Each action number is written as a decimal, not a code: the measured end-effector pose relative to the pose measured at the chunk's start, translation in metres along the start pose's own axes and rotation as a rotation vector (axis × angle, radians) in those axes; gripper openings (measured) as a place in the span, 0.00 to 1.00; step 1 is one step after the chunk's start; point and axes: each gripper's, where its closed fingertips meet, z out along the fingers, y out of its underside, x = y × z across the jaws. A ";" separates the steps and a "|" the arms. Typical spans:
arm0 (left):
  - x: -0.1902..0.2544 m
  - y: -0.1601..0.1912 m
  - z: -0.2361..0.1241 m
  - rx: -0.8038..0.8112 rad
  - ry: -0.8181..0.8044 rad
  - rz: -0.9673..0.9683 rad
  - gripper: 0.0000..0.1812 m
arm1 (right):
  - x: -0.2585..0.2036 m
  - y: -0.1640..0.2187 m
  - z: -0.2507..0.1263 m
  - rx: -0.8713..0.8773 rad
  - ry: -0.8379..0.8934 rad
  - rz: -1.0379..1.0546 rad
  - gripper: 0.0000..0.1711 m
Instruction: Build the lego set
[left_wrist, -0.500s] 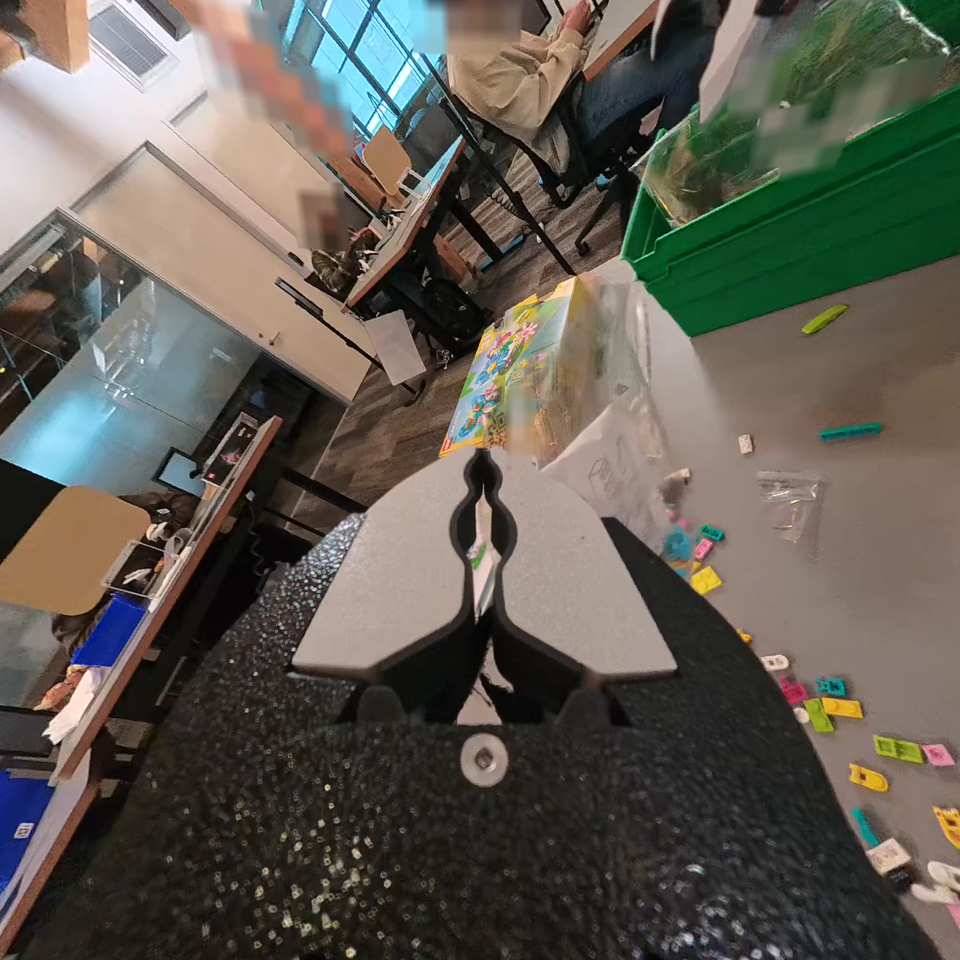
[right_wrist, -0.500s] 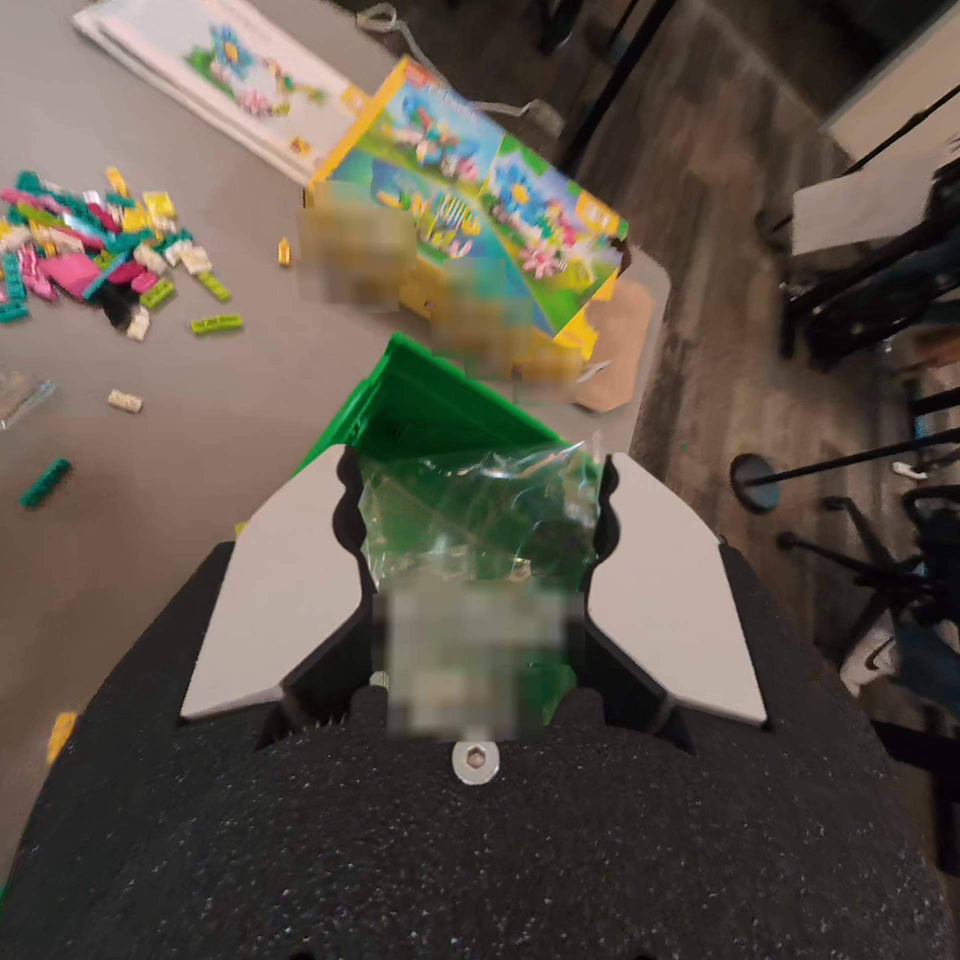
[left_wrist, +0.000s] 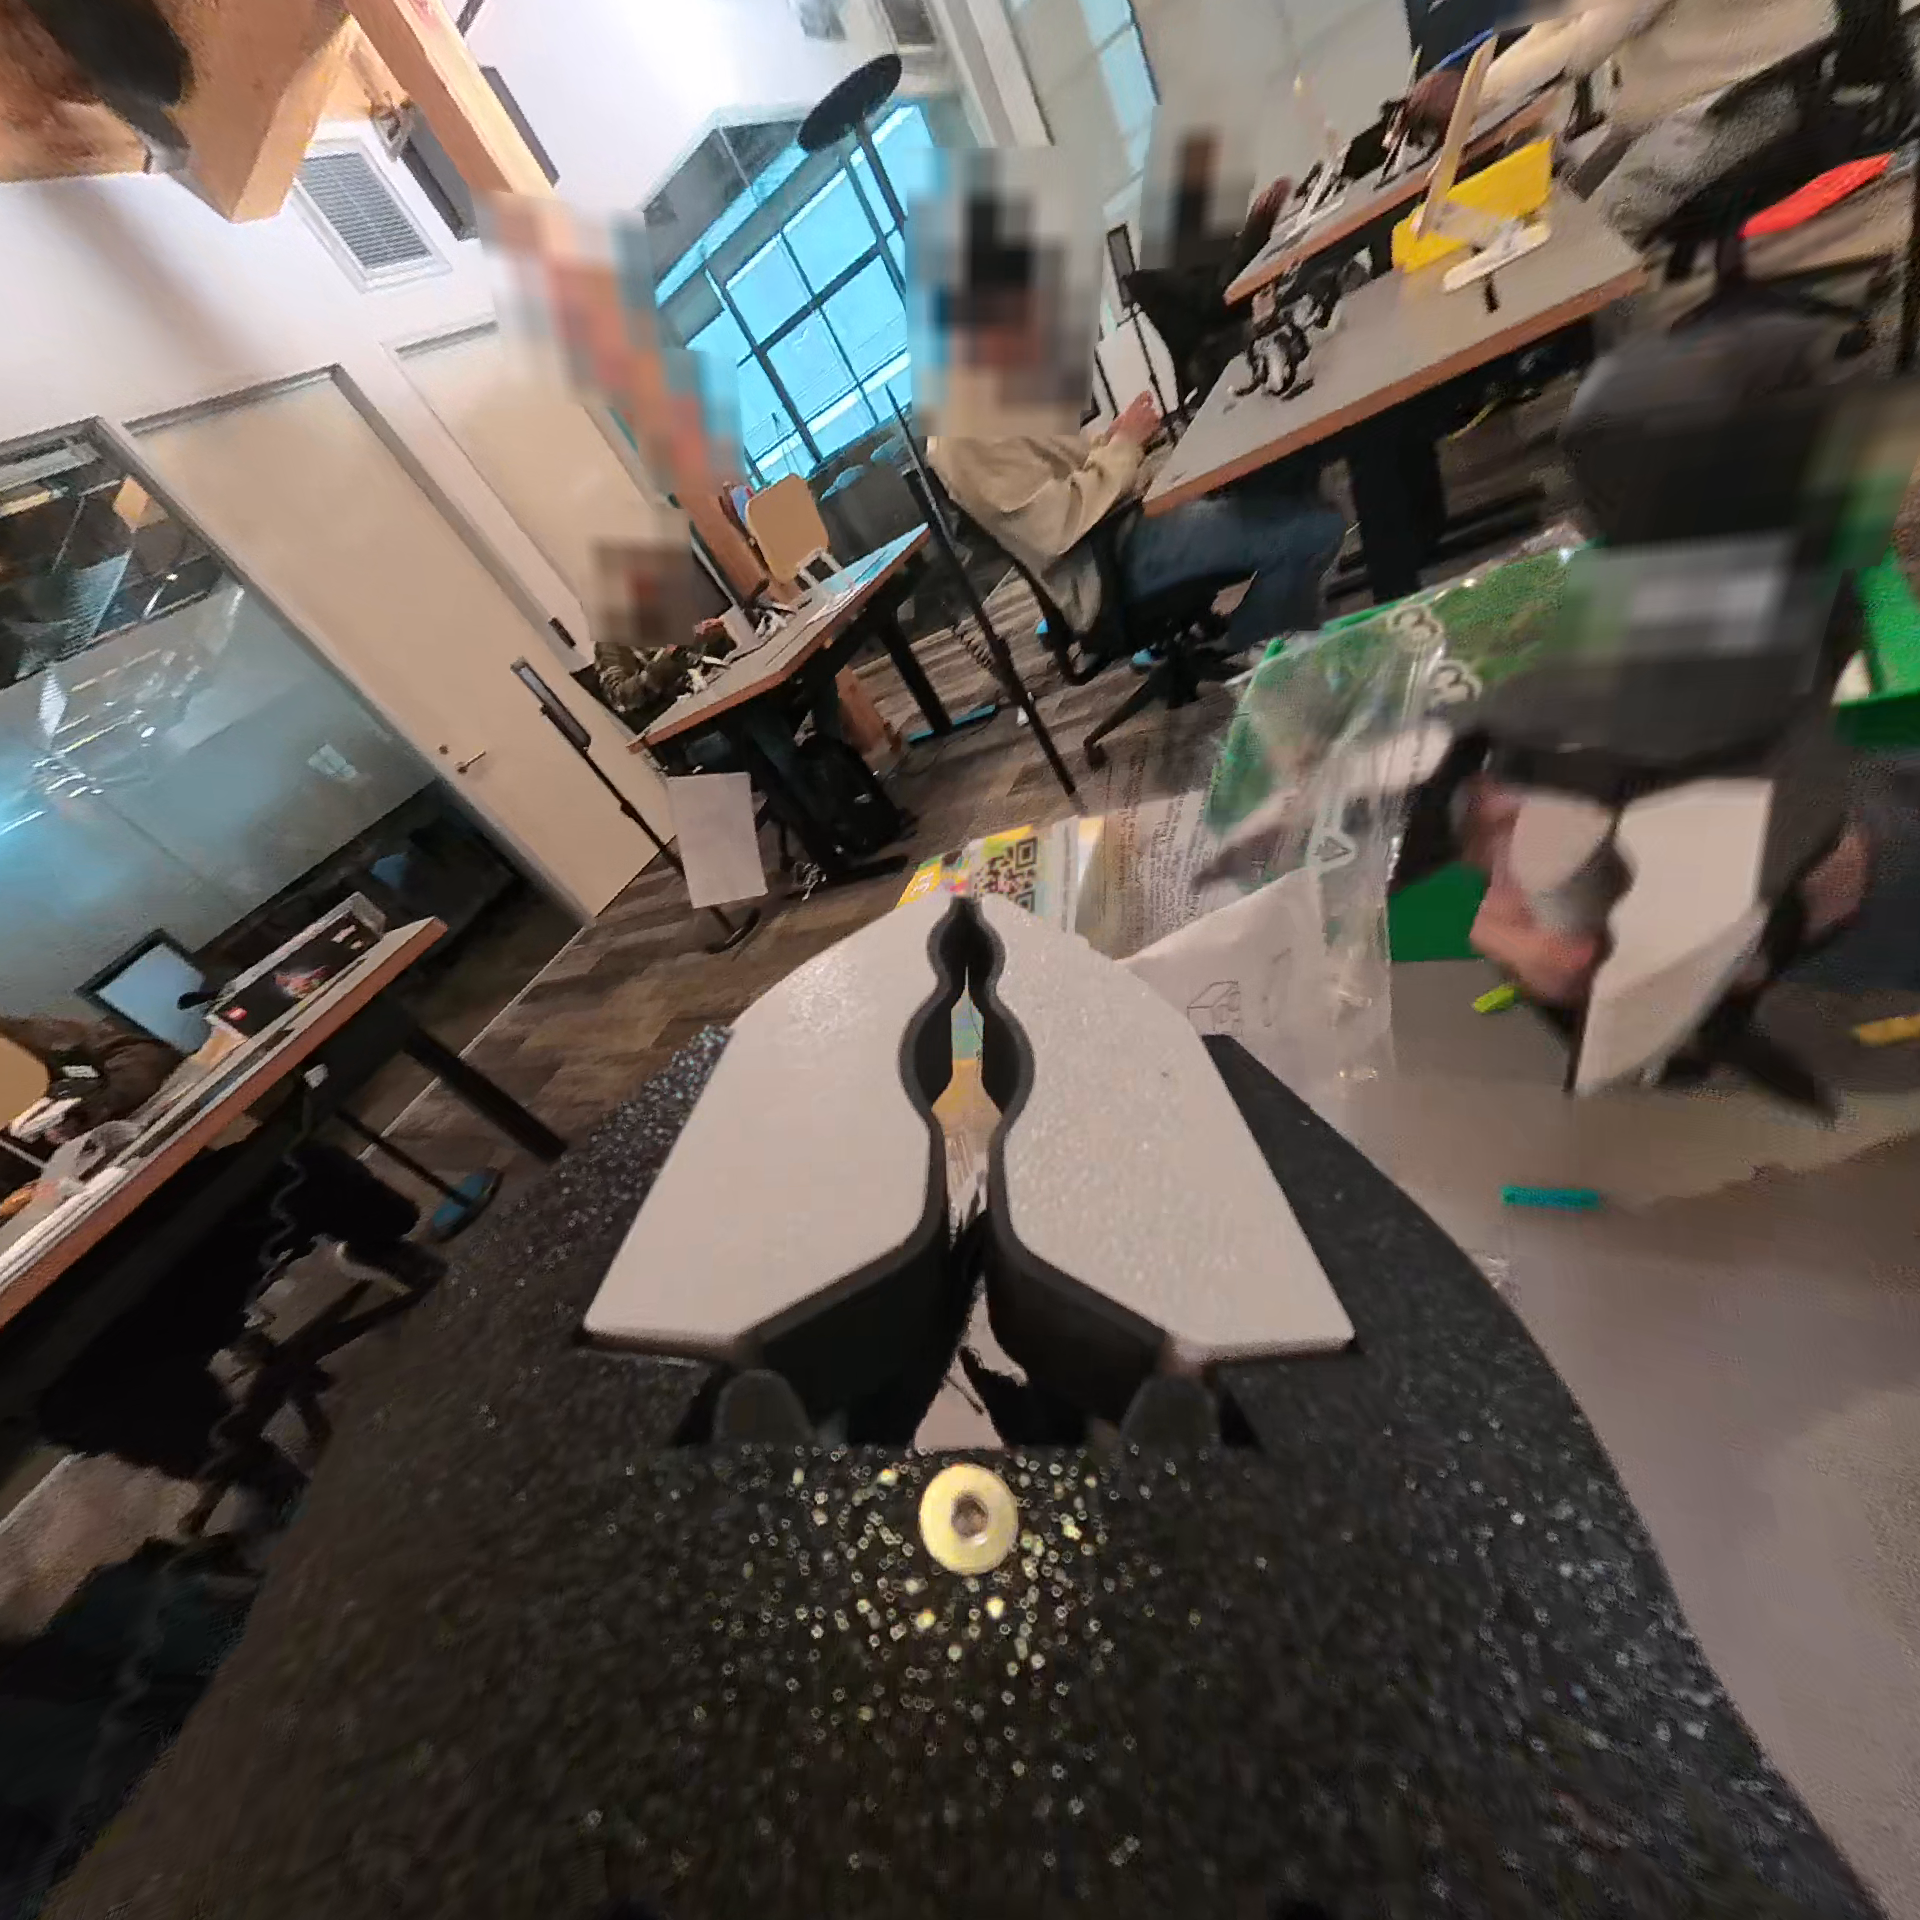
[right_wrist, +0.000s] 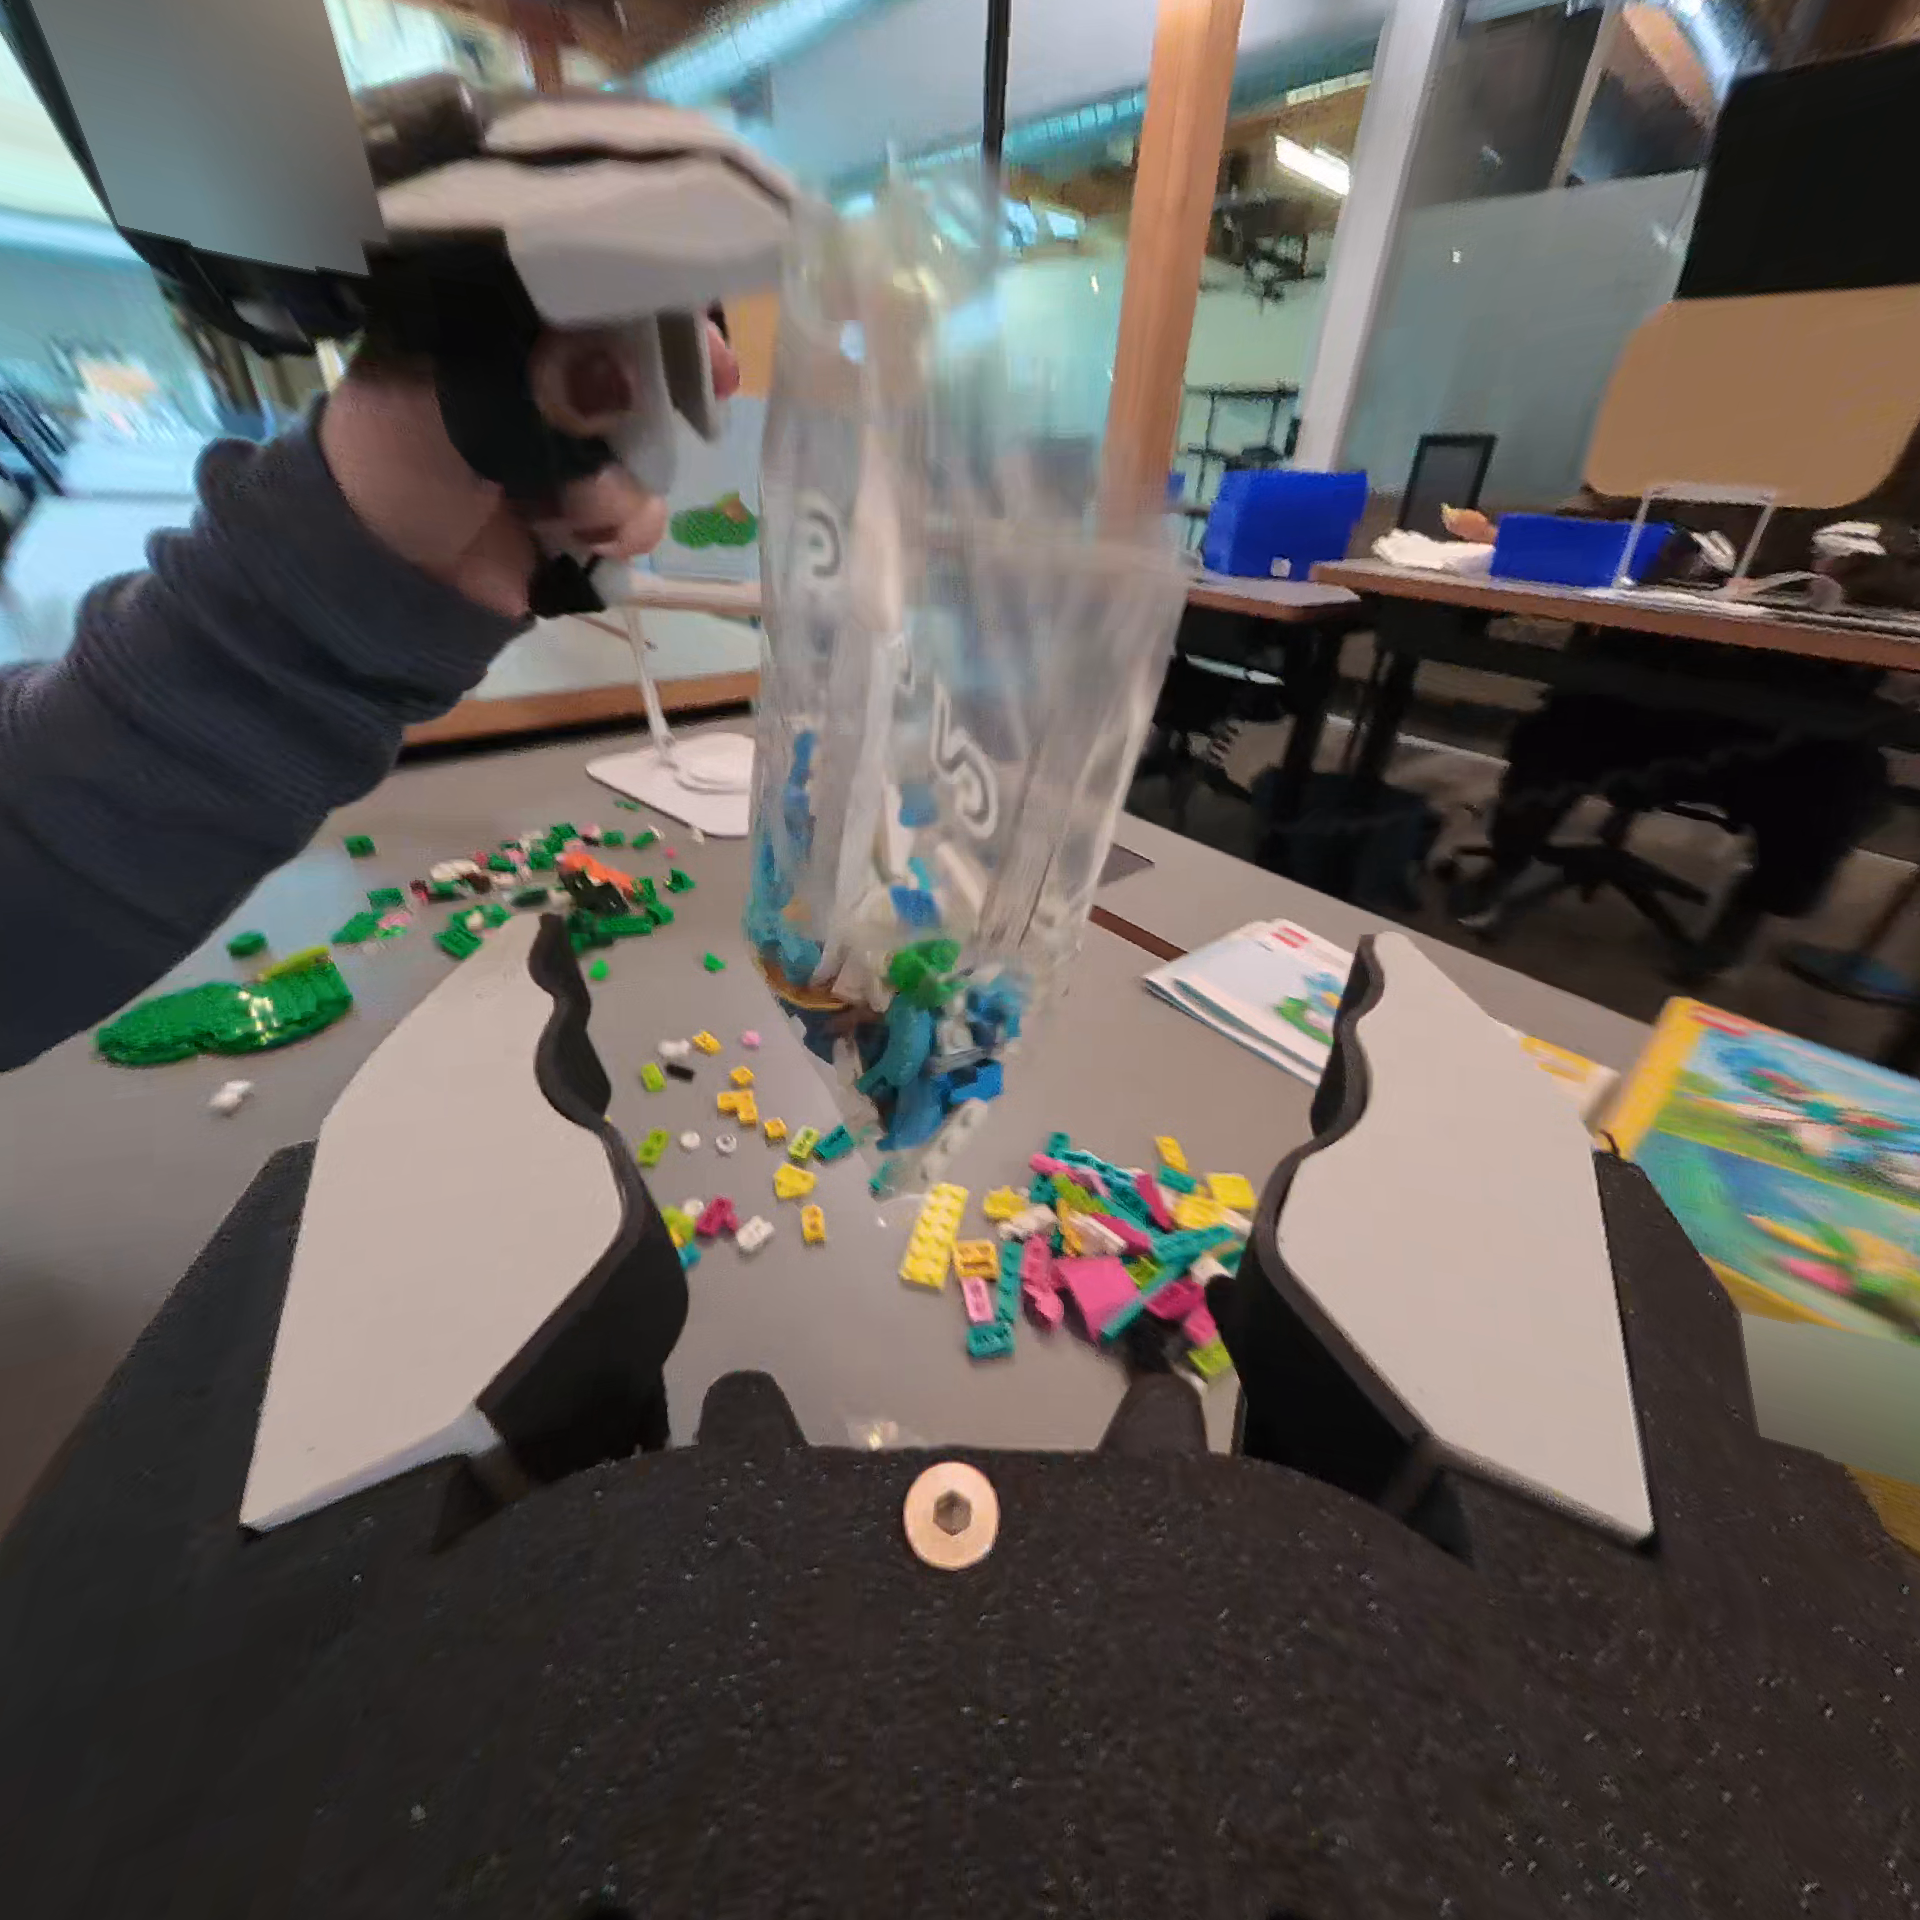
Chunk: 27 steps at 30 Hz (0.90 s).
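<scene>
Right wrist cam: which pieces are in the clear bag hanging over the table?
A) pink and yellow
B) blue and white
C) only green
B: the clear bag hanging from the left gripper holds mostly blue and white pieces at its bottom; the pink and yellow pieces lie loose on the table.

Grey table: the landmark, with a matte top.
White stand base: flat on the table near its far edge, with a thin rod rising from it.
Wooden post: upright, beyond the table's far edge.
Blue bins: on brown-edged desks beyond the table, a second one farther right.
Dark office chair: on the floor past the table's right corner.
Seated person: in a beige top, at a desk well beyond the table.
Glass wall: far from the table, across the room.
</scene>
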 end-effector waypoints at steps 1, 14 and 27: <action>0.001 -0.003 0.001 0.007 0.006 -0.010 0.00 | -0.004 0.008 0.007 0.047 -0.021 0.021 0.77; 0.010 -0.008 -0.023 0.085 0.084 -0.132 0.00 | -0.033 0.009 0.028 0.126 -0.218 0.006 0.18; 0.020 0.087 -0.044 -0.090 -0.018 -0.272 0.04 | 0.004 0.035 0.010 -0.391 -0.191 -0.275 0.13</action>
